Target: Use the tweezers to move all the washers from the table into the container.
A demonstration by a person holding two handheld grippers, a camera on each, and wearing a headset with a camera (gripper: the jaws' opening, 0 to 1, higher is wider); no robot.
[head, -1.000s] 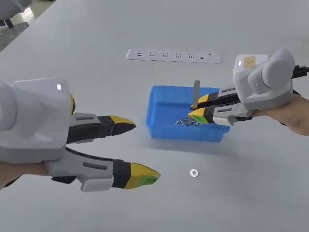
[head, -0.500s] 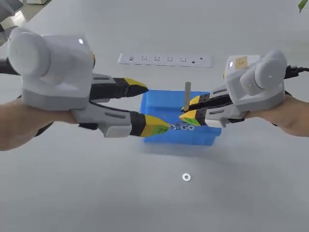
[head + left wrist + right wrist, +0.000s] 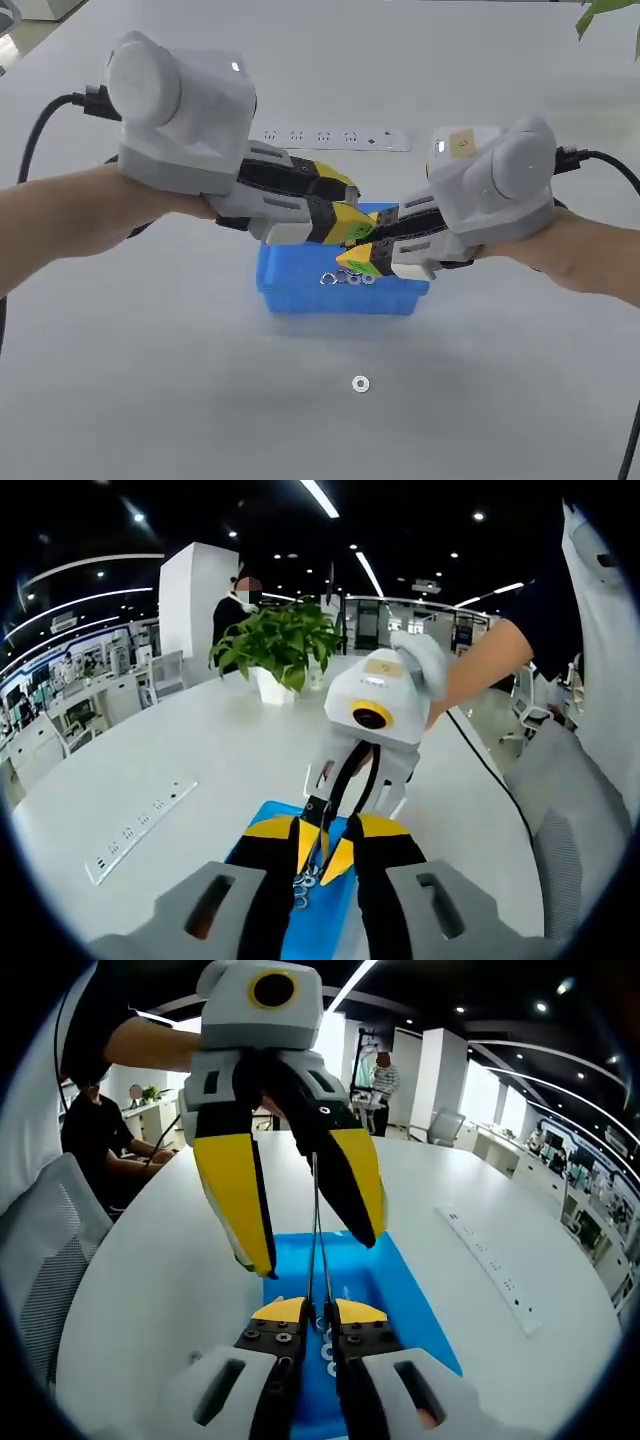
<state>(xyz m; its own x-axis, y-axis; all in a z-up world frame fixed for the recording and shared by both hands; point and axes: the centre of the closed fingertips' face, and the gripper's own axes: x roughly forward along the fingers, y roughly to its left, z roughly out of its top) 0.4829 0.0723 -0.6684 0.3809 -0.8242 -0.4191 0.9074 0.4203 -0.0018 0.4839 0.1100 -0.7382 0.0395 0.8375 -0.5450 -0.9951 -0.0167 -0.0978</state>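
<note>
**Head view.** The left gripper [image 3: 350, 207] and the right gripper [image 3: 358, 262] meet tip to tip above a blue container [image 3: 300, 300] on a grey table [image 3: 150, 380]. The left gripper's jaws are parted, one yellow tip above the other. The right gripper's tips sit just below and beside them, drawn close together. Several washers [image 3: 345, 278] lie in the container directly under the right gripper's tips. One more washer [image 3: 361, 384] lies on the table, on the near side of the container and well below both grippers. A power strip [image 3: 330, 137] lies beyond the grippers.

**Left gripper view.** The left gripper [image 3: 325, 842] points straight at the right gripper [image 3: 318, 815], whose dark tips reach in between the left gripper's yellow tips. The container [image 3: 265, 815] lies under both. Washers [image 3: 303, 885] show between the left gripper's jaws. The power strip [image 3: 140, 825] lies off to one side, and a potted plant [image 3: 280, 645] stands far ahead.

**Right gripper view.** The right gripper [image 3: 318, 1312] is clamped on a pair of tweezers [image 3: 315, 1180], which stand up from its closed jaws. The left gripper [image 3: 312, 1235] faces it with its jaws spread wide on either side of the tweezers, not touching them. The container [image 3: 400, 1290] lies below and ahead, with washers [image 3: 328, 1345] in it just past the right gripper's tips.
</note>
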